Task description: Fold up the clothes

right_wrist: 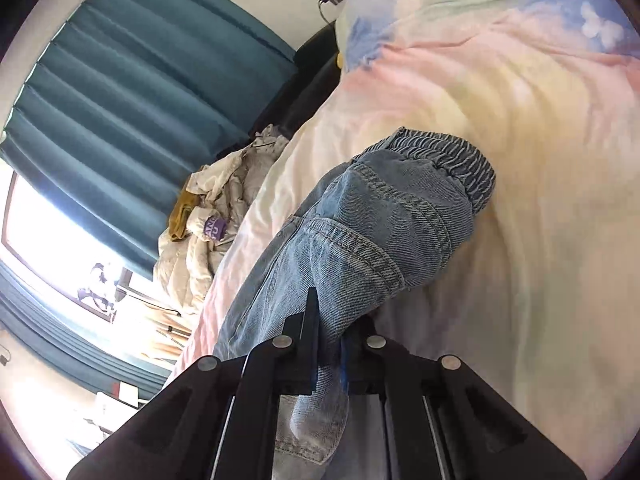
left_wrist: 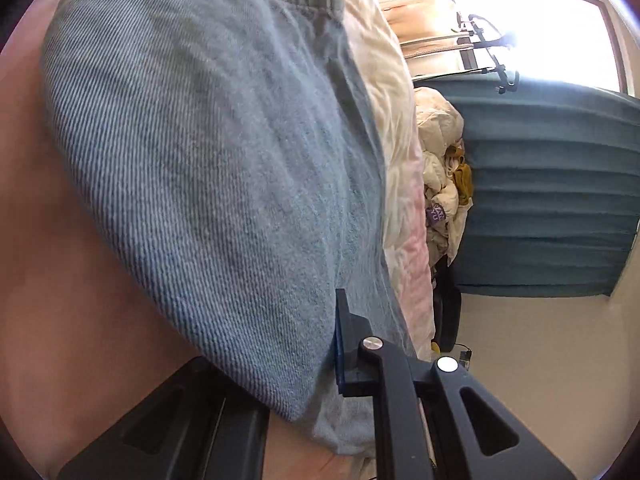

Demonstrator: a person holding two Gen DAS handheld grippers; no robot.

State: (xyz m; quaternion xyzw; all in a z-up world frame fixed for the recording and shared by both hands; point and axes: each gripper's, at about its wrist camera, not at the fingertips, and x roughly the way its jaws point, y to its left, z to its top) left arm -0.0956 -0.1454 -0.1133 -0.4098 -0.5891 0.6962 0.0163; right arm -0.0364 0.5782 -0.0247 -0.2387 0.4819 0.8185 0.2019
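I see light-blue denim jeans [right_wrist: 372, 216] with an elastic waistband, bunched and lying on the pastel bed.

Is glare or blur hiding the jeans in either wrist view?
Left wrist view: window blown out white, jeans close, slightly soft, weave readable. Right wrist view: window overexposed, jeans sharp, seams clear, fisheye bending the curtain.
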